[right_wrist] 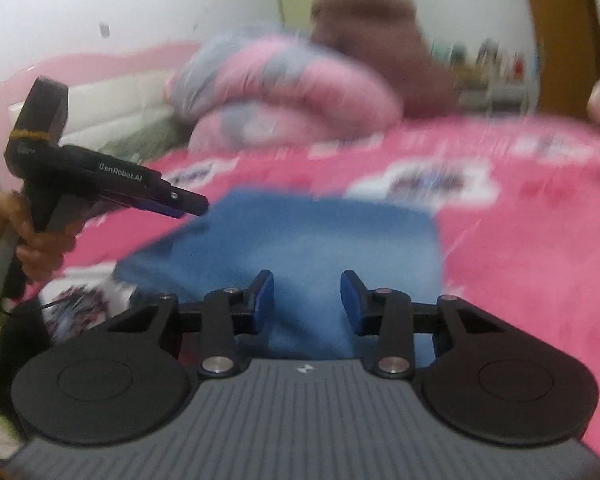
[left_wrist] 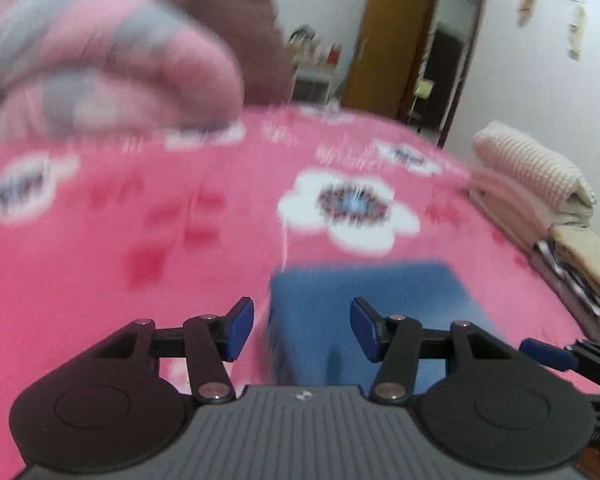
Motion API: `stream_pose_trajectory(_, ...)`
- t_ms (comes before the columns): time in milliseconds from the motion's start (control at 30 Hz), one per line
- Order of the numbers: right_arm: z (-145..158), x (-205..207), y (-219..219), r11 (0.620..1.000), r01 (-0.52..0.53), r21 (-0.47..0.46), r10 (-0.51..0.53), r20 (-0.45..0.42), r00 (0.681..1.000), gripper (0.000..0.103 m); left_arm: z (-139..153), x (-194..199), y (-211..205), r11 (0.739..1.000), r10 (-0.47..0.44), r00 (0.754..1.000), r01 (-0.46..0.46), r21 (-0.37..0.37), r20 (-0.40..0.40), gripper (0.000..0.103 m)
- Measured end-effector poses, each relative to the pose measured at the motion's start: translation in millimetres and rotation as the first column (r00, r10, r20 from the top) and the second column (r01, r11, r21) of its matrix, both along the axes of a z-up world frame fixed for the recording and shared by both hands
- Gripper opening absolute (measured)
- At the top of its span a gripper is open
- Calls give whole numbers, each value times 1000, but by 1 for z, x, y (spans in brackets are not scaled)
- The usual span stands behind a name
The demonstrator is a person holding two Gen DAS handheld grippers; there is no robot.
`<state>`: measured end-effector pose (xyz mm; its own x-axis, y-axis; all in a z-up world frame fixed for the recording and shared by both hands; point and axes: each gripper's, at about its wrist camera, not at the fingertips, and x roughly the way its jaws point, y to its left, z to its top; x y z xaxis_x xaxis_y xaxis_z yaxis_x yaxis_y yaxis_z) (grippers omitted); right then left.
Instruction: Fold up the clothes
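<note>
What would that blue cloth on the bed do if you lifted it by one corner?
The blue cloth would probably droop and unfold, since it lies as a soft folded layer. It looks light. Pushed, it would likely bunch up rather than slide on the fuzzy pink bedspread.

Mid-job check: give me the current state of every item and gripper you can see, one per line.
Blue folded cloth garment: lying flat on the bed, in neither gripper.
Left gripper: open, nothing between its pads.
Right gripper: open, nothing between its pads.
Pink flowered bedsheet: spread over the bed.
Stack of folded beige and cream fabrics: piled at the bed's right edge.
Pink and grey quilt: bunched at the headboard end.
Brown wooden door: open.
</note>
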<state>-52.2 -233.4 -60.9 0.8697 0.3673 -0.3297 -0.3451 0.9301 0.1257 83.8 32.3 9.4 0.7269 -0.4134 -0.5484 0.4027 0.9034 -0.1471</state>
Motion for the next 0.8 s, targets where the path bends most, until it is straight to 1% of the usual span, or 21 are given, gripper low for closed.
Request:
stream_pose_trajectory(33, 0, 1, -1, 1000, 18, 2, -18, 23, 1000, 36, 6, 5, -12, 999, -30, 999, 30, 16, 9, 54)
stream_pose_trajectory(100, -18, 9, -7, 998, 12, 62, -9, -40, 999, 37, 11, 20, -44, 993, -103, 995, 104, 55, -18, 54)
stream_pose_trajectory(133, -32, 17, -7, 996, -1, 86, 9, -95, 995, 36, 10, 30, -64, 987, -138, 989, 141, 77, -48, 54)
stream_pose_trajectory(200, -53, 4, 0, 998, 11, 60, -10, -17, 1000, 37, 2, 47, -102, 970, -199, 973, 212, 115, -114, 53)
stream_pose_trajectory(233, -53, 1, 6, 1000, 13, 15, -13, 4, 1000, 37, -3, 56, -121, 960, -231, 962, 250, 129, -147, 53)
stream_pose_trajectory(267, -52, 2, 8, 1000, 19, 3, -19, 10, 1000, 37, -9, 63, -138, 949, -261, 949, 286, 131, -176, 51)
stream_pose_trajectory(333, -56, 1, 5, 1000, 15, 23, -15, 22, 1000, 37, -22, 78, -166, 933, -307, 924, 339, 119, -226, 51)
stream_pose_trajectory(400, -60, -1, 3, 999, 6, 33, -7, 40, 999, 37, -39, 91, -183, 930, -305, 913, 347, 122, -270, 53)
stream_pose_trajectory(433, -61, -1, 3, 999, 4, 33, -5, 49, 999, 37, -50, 99, -187, 934, -283, 913, 332, 134, -292, 57)
stream_pose_trajectory(467, -62, -2, 3, 999, 1, 33, -3, 58, 998, 37, -61, 108, -185, 943, -262, 910, 312, 117, -321, 67)
stream_pose_trajectory(500, -63, -4, 1, 999, 1, 34, -3, 67, 998, 37, -70, 114, -180, 955, -245, 903, 288, 74, -353, 72)
stream_pose_trajectory(533, -65, -5, 0, 999, 0, 38, -3, 75, 997, 37, -78, 121, -175, 964, -231, 894, 263, 32, -384, 73)
stream_pose_trajectory(567, -67, -6, 0, 999, 0, 43, -4, 82, 997, 37, -81, 123, -171, 968, -228, 890, 252, 8, -395, 73)
stream_pose_trajectory(633, -69, -7, -3, 998, -8, 55, 3, 92, 996, 37, -71, 118, -162, 970, -228, 894, 241, -13, -386, 70)
stream_pose_trajectory(667, -69, -9, -4, 998, -12, 59, 7, 96, 995, 37, -63, 114, -155, 973, -224, 898, 229, -32, -378, 67)
stream_pose_trajectory(700, -65, -10, -3, 998, -15, 56, 9, 99, 995, 37, -51, 110, -146, 975, -220, 905, 213, -58, -365, 61)
stream_pose_trajectory(733, -66, -10, -3, 998, -16, 53, 10, 102, 995, 37, -39, 105, -138, 977, -212, 916, 197, -79, -342, 57)
stream_pose_trajectory(800, -66, -9, -3, 998, -14, 54, 8, 100, 995, 37, -13, 86, -111, 980, -191, 946, 169, -106, -262, 59)
